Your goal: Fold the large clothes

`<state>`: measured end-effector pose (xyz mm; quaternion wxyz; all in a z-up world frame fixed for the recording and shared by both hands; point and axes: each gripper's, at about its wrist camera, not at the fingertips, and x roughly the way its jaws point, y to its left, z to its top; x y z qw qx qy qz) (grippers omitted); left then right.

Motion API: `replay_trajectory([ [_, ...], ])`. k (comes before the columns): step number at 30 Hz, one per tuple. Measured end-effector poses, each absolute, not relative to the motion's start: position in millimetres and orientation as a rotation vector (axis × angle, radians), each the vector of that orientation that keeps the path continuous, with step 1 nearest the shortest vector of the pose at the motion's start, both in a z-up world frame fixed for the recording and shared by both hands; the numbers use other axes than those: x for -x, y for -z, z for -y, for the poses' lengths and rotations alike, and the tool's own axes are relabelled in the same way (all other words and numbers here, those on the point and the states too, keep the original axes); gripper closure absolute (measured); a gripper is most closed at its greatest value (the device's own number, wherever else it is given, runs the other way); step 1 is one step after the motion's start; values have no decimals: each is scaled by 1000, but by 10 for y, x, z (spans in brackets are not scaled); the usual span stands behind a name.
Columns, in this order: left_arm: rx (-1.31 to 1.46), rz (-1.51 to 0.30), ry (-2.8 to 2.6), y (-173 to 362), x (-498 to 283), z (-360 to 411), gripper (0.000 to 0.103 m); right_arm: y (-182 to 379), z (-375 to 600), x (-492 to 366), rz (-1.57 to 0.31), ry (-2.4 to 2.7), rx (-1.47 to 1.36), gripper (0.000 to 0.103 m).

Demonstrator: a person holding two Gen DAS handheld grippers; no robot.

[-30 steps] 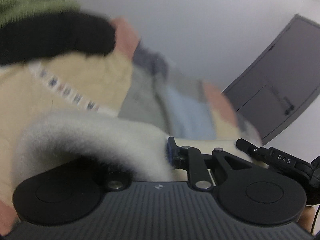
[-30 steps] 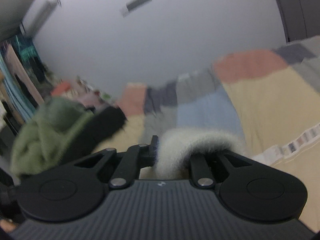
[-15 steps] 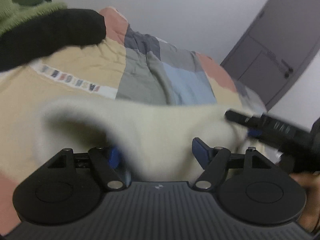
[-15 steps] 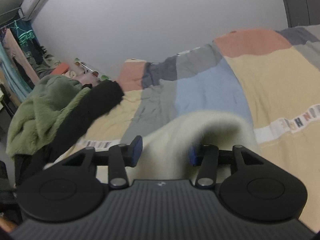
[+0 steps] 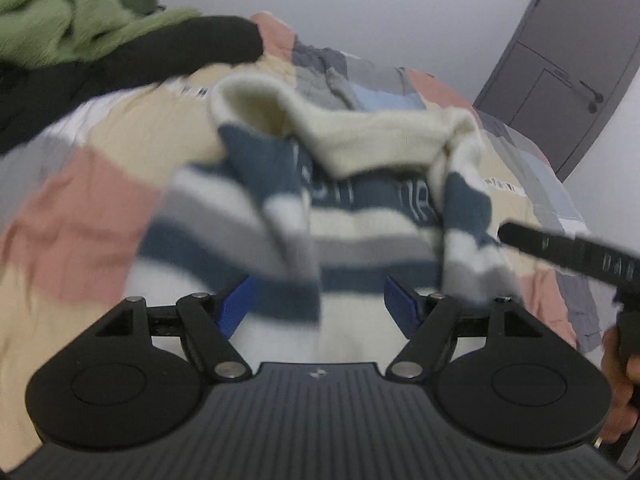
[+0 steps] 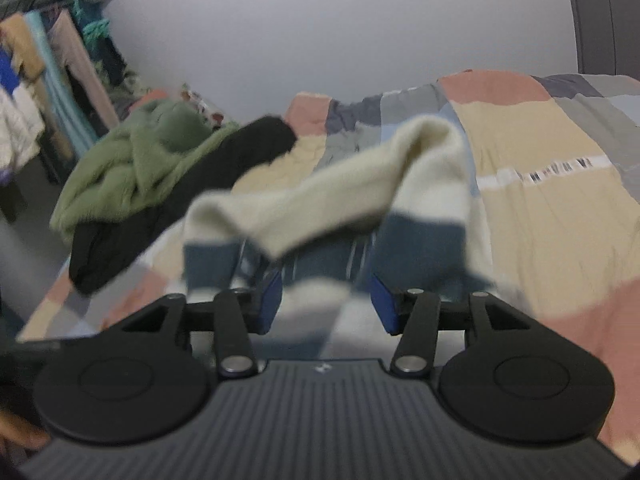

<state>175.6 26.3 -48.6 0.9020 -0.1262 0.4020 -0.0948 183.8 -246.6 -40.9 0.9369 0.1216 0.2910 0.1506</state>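
Observation:
A cream sweater with navy, grey and white stripes (image 5: 360, 216) lies loose on the patchwork bed cover (image 5: 80, 208), blurred by motion. Its cream upper part is folded over the striped body. My left gripper (image 5: 318, 306) is open and empty, with the sweater's near edge between and just past the blue pads. In the right wrist view the same sweater (image 6: 340, 208) lies ahead of my right gripper (image 6: 326, 302), which is open and empty. The right gripper's finger (image 5: 568, 256) shows at the right of the left wrist view.
A pile of green fleece (image 6: 132, 168) and a black garment (image 6: 224, 168) lies on the bed's far left side. A grey door (image 5: 560, 92) stands beyond the bed. Hanging clothes (image 6: 48, 80) fill a rack at the left.
Both grippers were shut on the cream sweater a second ago. They have opened and let it go, and it has dropped onto the bed, showing its stripes.

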Motion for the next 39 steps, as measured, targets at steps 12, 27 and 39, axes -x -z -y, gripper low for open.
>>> replay_trajectory([
  [12,180,-785,134,770,-1137,-74,26,860,2119,-1058,-681,-370,-115,51],
  [27,118,-769,32,927,-1178,50,33,1231,1854,-1079,-698,-317,110,55],
  [39,262,-767,-106,932,-1167,-324,90,1108,2056,-1055,-672,-262,160,89],
])
